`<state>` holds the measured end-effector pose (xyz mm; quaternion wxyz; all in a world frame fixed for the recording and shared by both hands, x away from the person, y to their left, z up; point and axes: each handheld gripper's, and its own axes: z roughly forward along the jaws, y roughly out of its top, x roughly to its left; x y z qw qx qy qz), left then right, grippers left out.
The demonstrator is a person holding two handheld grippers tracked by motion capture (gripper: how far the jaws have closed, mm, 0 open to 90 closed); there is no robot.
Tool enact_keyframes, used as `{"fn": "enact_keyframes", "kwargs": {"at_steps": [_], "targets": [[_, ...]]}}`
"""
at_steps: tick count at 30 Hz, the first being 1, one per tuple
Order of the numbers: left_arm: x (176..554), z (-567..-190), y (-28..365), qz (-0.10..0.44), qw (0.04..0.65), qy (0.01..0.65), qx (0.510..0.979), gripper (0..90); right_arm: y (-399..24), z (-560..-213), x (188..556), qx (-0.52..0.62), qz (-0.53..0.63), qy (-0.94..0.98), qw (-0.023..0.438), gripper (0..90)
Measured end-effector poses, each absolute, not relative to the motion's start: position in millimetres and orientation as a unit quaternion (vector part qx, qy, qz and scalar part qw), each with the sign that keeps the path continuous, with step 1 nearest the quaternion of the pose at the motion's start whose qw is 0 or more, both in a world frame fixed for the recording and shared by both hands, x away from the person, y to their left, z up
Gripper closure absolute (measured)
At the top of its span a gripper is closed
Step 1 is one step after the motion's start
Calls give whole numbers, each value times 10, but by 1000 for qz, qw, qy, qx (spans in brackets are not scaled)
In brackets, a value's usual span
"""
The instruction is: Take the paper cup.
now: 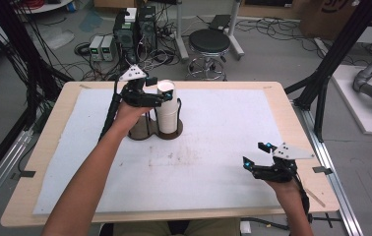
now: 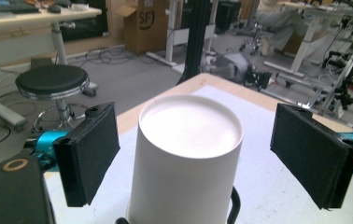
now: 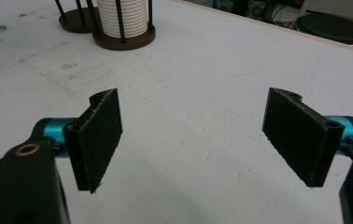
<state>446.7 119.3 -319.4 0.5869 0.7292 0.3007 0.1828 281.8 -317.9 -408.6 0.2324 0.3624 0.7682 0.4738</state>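
Observation:
A stack of white paper cups [image 1: 167,112] stands in a black-rod holder on a round brown base [image 1: 170,132] at the back middle of the table. My left gripper [image 1: 160,90] is at the top of the stack. In the left gripper view it [image 2: 195,122] is open, with the top cup [image 2: 191,158] between its pads and a gap on each side. My right gripper [image 1: 255,154] is near the front right of the table, open and empty. In the right gripper view it [image 3: 194,100] points across the white mat toward the cup stack [image 3: 122,18].
A second round brown base [image 1: 141,129] with bare rods stands just left of the cup stack. A white mat [image 1: 199,162] covers the wooden table [image 1: 51,142]. A black stool [image 1: 208,42] and equipment with cables stand on the floor beyond the far edge.

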Motion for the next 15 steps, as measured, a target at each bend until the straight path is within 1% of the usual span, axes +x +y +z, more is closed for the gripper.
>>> {"fn": "enact_keyframes", "kwargs": {"at_steps": [3,8,11,15], "targets": [[4518,-3259,1150,182,577,310,733,157,-3180,-4087,2818,362,475,768,231,203],[4540,-3286,1119,183,575,309,735,188,-3183,-4092,2818,362,475,768,232,203],[4552,-3293,1109,187,573,308,736,234,-3190,-4092,2815,365,475,767,231,203],[4560,-3300,1112,185,575,302,738,320,-3185,-4095,2816,363,473,769,231,203]]}}
